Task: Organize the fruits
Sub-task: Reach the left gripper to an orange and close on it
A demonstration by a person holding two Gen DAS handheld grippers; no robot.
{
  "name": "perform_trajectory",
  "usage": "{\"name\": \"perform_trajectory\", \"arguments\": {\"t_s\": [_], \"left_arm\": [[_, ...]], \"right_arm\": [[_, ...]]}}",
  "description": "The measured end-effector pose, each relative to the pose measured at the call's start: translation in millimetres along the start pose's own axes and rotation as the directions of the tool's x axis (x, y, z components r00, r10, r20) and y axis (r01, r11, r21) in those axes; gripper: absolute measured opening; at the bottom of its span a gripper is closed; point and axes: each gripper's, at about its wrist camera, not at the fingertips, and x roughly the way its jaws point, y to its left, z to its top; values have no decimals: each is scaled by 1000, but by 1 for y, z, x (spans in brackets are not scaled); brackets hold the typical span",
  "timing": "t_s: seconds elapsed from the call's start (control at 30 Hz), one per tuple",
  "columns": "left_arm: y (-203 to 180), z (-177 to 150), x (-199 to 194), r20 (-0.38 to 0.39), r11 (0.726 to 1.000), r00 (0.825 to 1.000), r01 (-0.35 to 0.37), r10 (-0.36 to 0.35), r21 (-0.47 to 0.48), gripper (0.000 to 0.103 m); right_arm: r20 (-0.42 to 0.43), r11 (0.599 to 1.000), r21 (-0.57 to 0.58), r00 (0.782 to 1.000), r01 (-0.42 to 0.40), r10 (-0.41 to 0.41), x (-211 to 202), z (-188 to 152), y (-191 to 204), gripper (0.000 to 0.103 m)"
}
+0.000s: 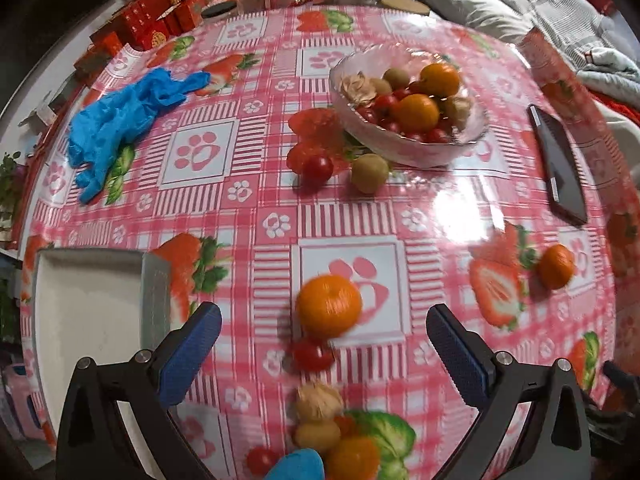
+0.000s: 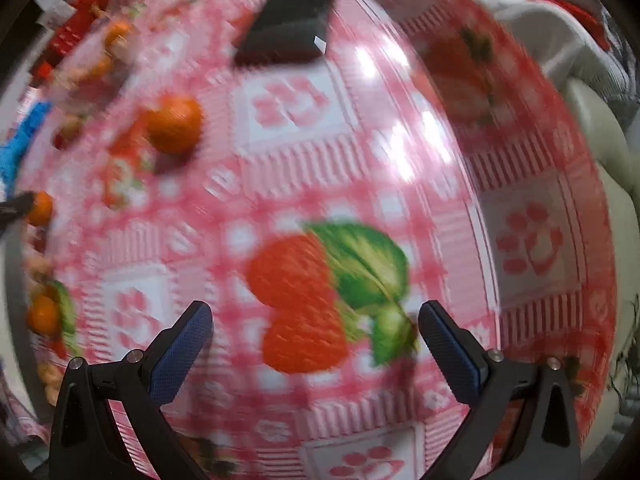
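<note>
In the left wrist view a glass bowl (image 1: 460, 152) at centre right holds oranges, cherry tomatoes, kiwis and husked berries. Loose on the tablecloth lie a cherry tomato (image 1: 317, 168), a kiwi (image 1: 370, 173), an orange (image 1: 329, 306), a second cherry tomato (image 1: 313, 355), a husked berry (image 1: 318, 402) and another orange (image 1: 556, 266) far right. My left gripper (image 1: 323, 344) is open, its fingers on either side of the near orange and tomato, touching neither. The right wrist view is blurred; my right gripper (image 2: 315, 338) is open over bare cloth, with an orange (image 2: 175, 123) to its upper left.
A white tray (image 1: 88, 312) sits at the left near edge. Blue gloves (image 1: 120, 120) lie at upper left. A black phone (image 1: 558, 160) (image 2: 288, 24) rests near the right edge. Red boxes (image 1: 156, 16) crowd the far side. A blue-gloved fingertip (image 1: 298, 465) shows at bottom.
</note>
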Motion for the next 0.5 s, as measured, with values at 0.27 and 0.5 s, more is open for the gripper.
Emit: {"name": "perform_trajectory", "arguments": {"t_s": [0.27, 0.5], "left_arm": [[-1, 6, 35, -78, 1000, 997, -14, 14, -9, 103], [7, 6, 48, -80, 999, 996, 23, -26, -48, 103]], "right_arm": [[38, 998, -5, 997, -65, 65, 2, 54, 36, 103], [35, 995, -76, 997, -69, 72, 20, 76, 62, 101]]}}
